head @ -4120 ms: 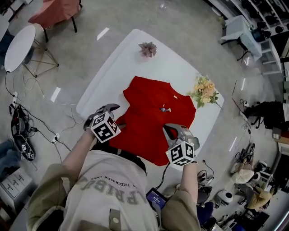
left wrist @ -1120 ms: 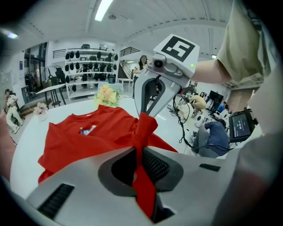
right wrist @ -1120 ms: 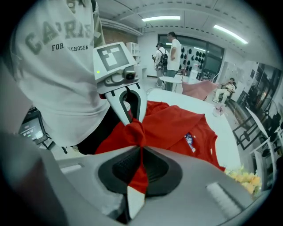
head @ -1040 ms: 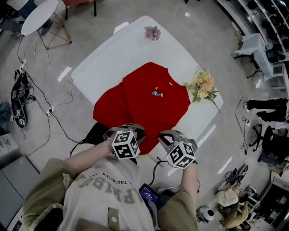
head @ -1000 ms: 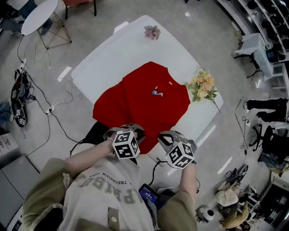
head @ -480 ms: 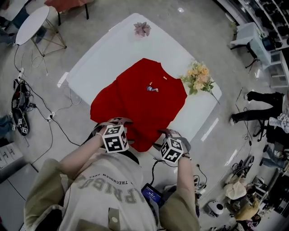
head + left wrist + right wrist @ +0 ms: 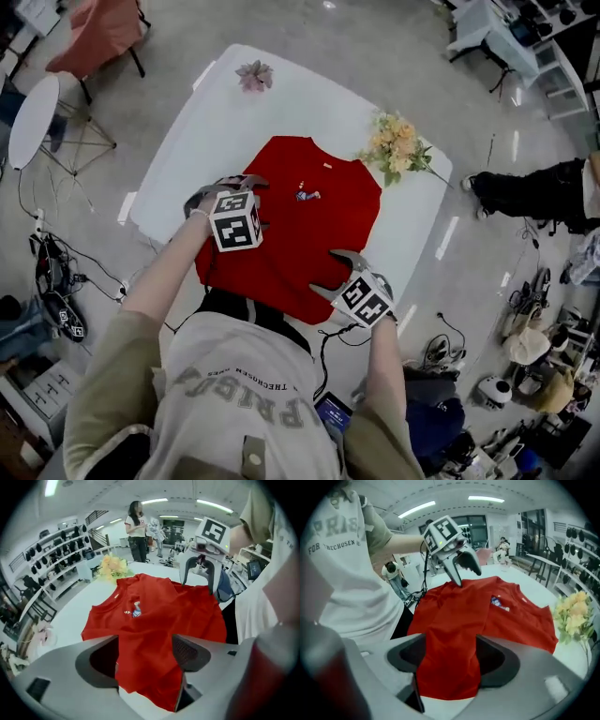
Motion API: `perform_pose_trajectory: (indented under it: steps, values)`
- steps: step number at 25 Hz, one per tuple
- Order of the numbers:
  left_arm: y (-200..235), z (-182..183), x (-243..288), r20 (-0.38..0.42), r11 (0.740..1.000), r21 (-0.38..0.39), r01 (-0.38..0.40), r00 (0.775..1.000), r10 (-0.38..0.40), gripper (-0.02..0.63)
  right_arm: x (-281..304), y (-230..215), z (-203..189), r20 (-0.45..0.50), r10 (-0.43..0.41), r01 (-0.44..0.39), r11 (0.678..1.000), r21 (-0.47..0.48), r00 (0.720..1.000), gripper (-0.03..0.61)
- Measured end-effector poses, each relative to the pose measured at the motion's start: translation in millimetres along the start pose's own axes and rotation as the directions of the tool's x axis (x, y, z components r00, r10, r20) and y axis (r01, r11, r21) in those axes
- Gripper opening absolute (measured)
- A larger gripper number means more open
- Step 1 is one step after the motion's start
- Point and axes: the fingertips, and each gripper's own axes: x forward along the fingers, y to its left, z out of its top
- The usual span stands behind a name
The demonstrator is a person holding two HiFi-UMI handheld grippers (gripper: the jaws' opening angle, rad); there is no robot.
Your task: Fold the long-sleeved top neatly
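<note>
The red long-sleeved top (image 7: 300,239) lies flat on the white table (image 7: 187,150), collar at the far side and a small print (image 7: 303,196) on the chest. My left gripper (image 7: 225,187) hovers over the top's left side. Its jaws have just been opening and stand wide, with red cloth (image 7: 159,616) showing below the gap but not pinched. My right gripper (image 7: 330,275) is at the near right hem. Its jaws have also just been opening, and a fold of red cloth (image 7: 447,634) lies loose between them. Each gripper shows in the other's view: right gripper (image 7: 197,585), left gripper (image 7: 467,576).
A yellow bouquet (image 7: 394,145) lies at the top's far right corner and a pink flower (image 7: 253,75) near the table's far edge. A person's legs (image 7: 525,192) show beyond the table at right. A round side table (image 7: 33,117) and cables (image 7: 56,281) are on the floor at left.
Both grippers were shut at the near hem and now stand open. The left one has moved away from me along the top's left side. The right one has barely shifted.
</note>
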Motion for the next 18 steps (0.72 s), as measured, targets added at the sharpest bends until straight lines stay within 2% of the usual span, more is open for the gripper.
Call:
perform_pose_trajectory:
  steps: [4, 7, 9, 13, 15, 18]
  values:
    - [25, -9, 22, -0.042, 0.992, 0.031, 0.122, 0.992, -0.121, 0.347, 15, 9, -34, -0.114, -0.005, 0.017, 0.995, 0.1, 0.993, 0.336]
    - [29, -22, 35, -0.099, 0.979, 0.052, 0.198, 0.976, -0.192, 0.364, 20, 9, -51, -0.153, -0.026, 0.052, 0.985, 0.164, 0.988, 0.336]
    - [31, -26, 39, -0.101, 0.974, 0.038, 0.223, 0.971, -0.219, 0.367, 23, 6, -52, -0.163, -0.046, 0.076, 0.98, 0.183, 0.986, 0.336]
    - [46, -24, 45, -0.024, 0.979, -0.026, 0.204, 0.978, -0.205, 0.37, 29, 3, -57, -0.176, -0.063, 0.1, 0.973, 0.208, 0.982, 0.336]
    - [46, -28, 40, -0.023, 0.98, -0.056, 0.192, 0.981, -0.194, 0.37, 28, 4, -58, -0.168, -0.051, 0.088, 0.972, 0.218, 0.984, 0.336]
    - [42, -26, 25, 0.005, 0.986, -0.044, 0.16, 0.987, -0.159, 0.37, 9, -8, -42, -0.067, -0.091, 0.104, 0.97, 0.218, 0.994, 0.336]
